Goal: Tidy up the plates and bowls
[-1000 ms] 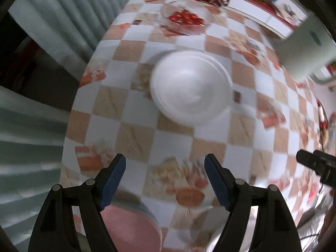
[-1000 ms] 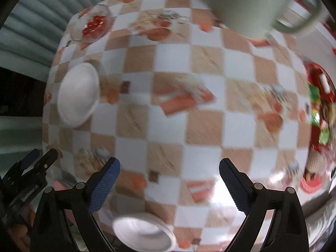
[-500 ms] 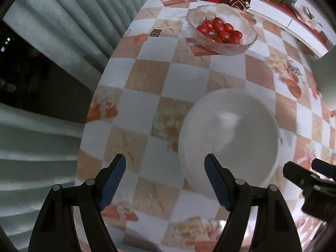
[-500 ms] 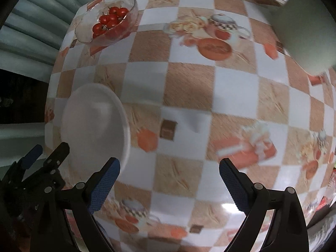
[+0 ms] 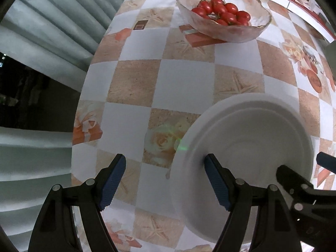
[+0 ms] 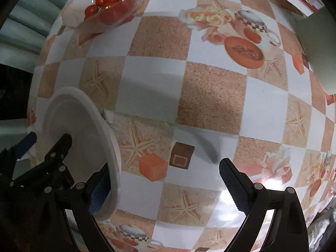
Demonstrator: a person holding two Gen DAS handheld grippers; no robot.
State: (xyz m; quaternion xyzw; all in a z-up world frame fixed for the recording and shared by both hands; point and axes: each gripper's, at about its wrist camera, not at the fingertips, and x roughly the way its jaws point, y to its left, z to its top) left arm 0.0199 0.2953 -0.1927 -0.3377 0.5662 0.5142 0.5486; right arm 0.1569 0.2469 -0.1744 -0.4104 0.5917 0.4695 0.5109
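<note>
The table point(image 5: 184, 88) carried a white plate point(image 5: 252, 147) near its left edge, unstacked; the tomato bowl point(image 5: 222, 16) sat at the far corner. Both grippers, left point(image 5: 166, 182) and right point(image 6: 163, 187), gaped wide around the plate's rim, gripping nothing — organizing looked barely begun.

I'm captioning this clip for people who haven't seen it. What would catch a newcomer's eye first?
Probably the white plate near the table's edge, with both open hand-held grippers closing in: the left straddles its left rim, the right its right rim. Next, the glass bowl of red tomatoes at the far end of the checkered tablecloth.
</note>
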